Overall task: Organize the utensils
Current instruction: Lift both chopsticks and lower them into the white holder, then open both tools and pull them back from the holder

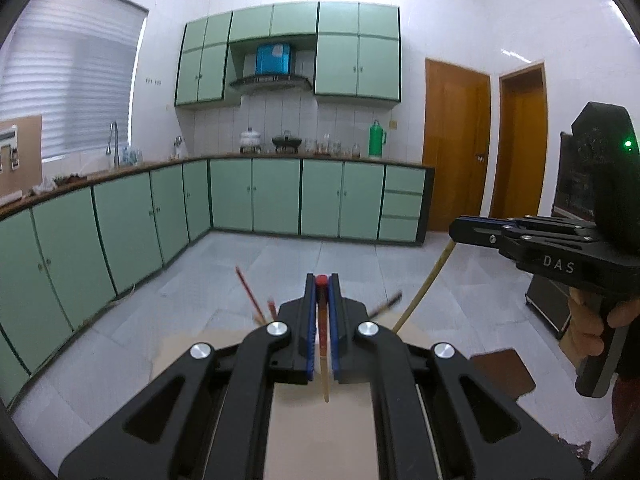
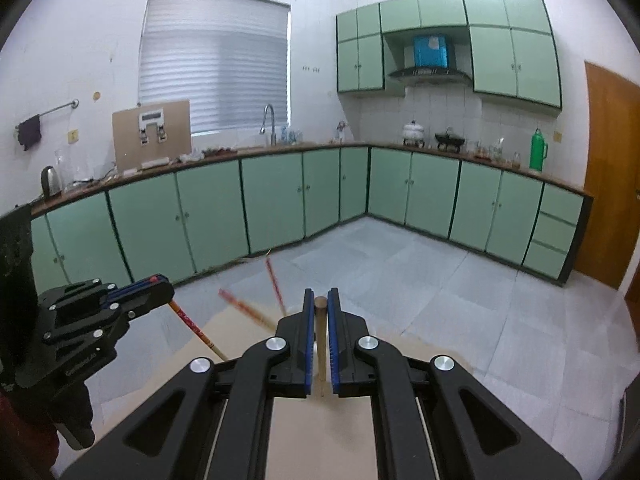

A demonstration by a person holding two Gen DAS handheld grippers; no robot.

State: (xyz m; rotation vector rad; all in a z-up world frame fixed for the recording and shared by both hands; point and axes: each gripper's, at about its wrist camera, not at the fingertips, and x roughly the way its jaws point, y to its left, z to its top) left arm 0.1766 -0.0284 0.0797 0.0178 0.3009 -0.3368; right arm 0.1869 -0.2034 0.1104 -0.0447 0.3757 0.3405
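Gripping chopsticks (image 1: 321,308) above table edge (image 2: 224,320)

My left jaws pinch a red-topped chopstick (image 1: 321,320), hanging tip-down; my right jaws pinch a plain wooden chopstick (image 2: 321,340). More chopsticks (image 2: 248,310) blur beyond.

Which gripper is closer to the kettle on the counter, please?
Left. The left gripper is on the kettle's side of the room, below it in the right wrist view; the right gripper is farther right.
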